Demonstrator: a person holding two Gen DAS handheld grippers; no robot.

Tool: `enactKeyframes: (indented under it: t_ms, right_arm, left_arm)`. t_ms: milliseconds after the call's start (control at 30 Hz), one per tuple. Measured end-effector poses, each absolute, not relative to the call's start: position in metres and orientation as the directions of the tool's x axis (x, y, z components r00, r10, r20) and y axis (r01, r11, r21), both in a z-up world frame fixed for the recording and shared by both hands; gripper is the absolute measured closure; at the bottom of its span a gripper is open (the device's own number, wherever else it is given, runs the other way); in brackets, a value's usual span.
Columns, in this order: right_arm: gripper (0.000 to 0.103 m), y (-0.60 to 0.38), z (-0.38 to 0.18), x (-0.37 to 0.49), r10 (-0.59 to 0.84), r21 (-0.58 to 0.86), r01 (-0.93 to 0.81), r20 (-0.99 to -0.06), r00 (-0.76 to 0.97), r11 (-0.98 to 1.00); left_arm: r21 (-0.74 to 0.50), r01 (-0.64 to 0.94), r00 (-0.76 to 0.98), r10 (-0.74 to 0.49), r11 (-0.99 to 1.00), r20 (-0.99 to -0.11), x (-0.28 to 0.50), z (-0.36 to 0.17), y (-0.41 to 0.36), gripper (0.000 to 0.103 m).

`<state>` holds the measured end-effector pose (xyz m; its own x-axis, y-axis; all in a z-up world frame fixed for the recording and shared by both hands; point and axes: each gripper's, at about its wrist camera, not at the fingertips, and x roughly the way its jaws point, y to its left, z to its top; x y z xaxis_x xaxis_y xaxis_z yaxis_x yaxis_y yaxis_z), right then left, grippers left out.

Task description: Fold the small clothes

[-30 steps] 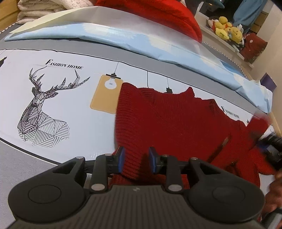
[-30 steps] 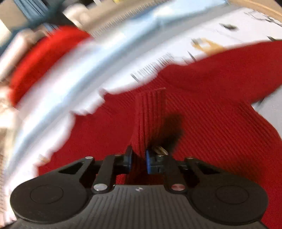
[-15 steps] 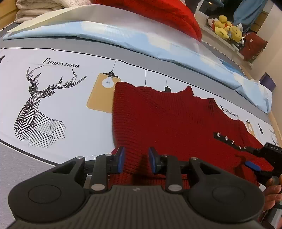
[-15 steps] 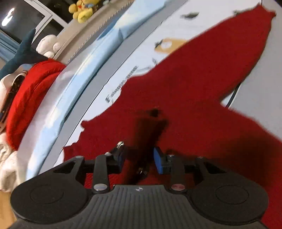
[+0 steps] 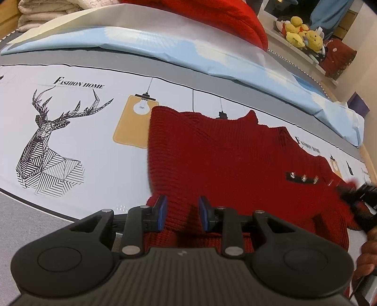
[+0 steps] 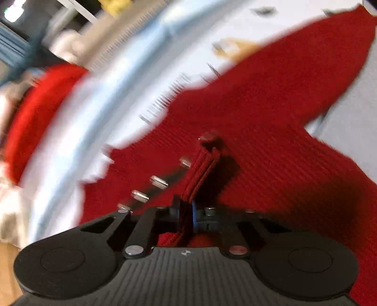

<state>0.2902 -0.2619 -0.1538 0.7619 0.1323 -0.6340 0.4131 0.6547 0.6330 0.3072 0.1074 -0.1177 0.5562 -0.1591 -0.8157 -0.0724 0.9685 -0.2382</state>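
A dark red knit sweater [image 5: 235, 160] lies spread on the printed bed sheet. My left gripper [image 5: 182, 211] is shut on a bunched fold at its near hem, the blue pads pressing the knit from both sides. In the right wrist view the sweater [image 6: 271, 153] fills the frame. There my right gripper [image 6: 186, 211] has its jaws closing on a ribbed edge strip that stands up between the pads, beside a row of silver buttons [image 6: 160, 181]. The left view shows the buttons [image 5: 304, 178] too, with the right gripper [image 5: 360, 200] blurred at the far right.
The sheet carries a black deer print [image 5: 47, 146] to the left of the sweater. Behind it lie a light blue duvet [image 5: 165, 47], a bright red bundle [image 5: 212, 14] and folded white blankets [image 5: 42, 11]. Yellow plush toys [image 5: 301, 35] sit on a shelf. A hand [image 5: 367, 254] shows at the right edge.
My right gripper let go of the ribbed sleeve end, opened over the sweater, then closed on the ribbed edge by the buttons. The left gripper kept its grip and stayed put.
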Motion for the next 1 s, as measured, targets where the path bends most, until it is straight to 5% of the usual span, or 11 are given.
enactKeyframes:
  t_ms: [100, 267, 400, 533, 600, 1000]
  right_arm:
    - [0.094, -0.251, -0.132, 0.283, 0.103, 0.633, 0.317, -0.536, 0.838, 0.707]
    - [0.083, -0.255, -0.172, 0.297, 0.005, 0.390, 0.534, -0.811, 0.585, 0.750]
    - [0.081, -0.253, -0.162, 0.292, 0.005, 0.414, 0.496, -0.771, 0.637, 0.763]
    - [0.064, -0.253, -0.160, 0.294, 0.066, 0.461, 0.467, -0.761, 0.645, 0.755]
    - [0.064, -0.259, -0.178, 0.297, 0.077, 0.413, 0.524, -0.833, 0.548, 0.745]
    - [0.061, -0.303, -0.151, 0.272, 0.052, 0.457, 0.516, -0.783, 0.620, 0.725]
  left_arm:
    - [-0.229, -0.065, 0.555, -0.155, 0.971, -0.817, 0.307, -0.118, 0.107, 0.071]
    - [-0.163, -0.080, 0.528, -0.097, 0.983, -0.844, 0.309, -0.128, 0.107, 0.070]
    - [-0.181, -0.085, 0.531, -0.109, 0.980, -0.840, 0.310, -0.130, 0.108, 0.070]
    - [-0.132, -0.077, 0.487, -0.078, 0.988, -0.870, 0.312, -0.143, 0.105, 0.060]
    - [-0.128, -0.102, 0.473, -0.066, 0.987, -0.879, 0.313, -0.147, 0.107, 0.057]
    - [-0.076, -0.094, 0.492, -0.020, 0.993, -0.871, 0.310, -0.144, 0.087, 0.056]
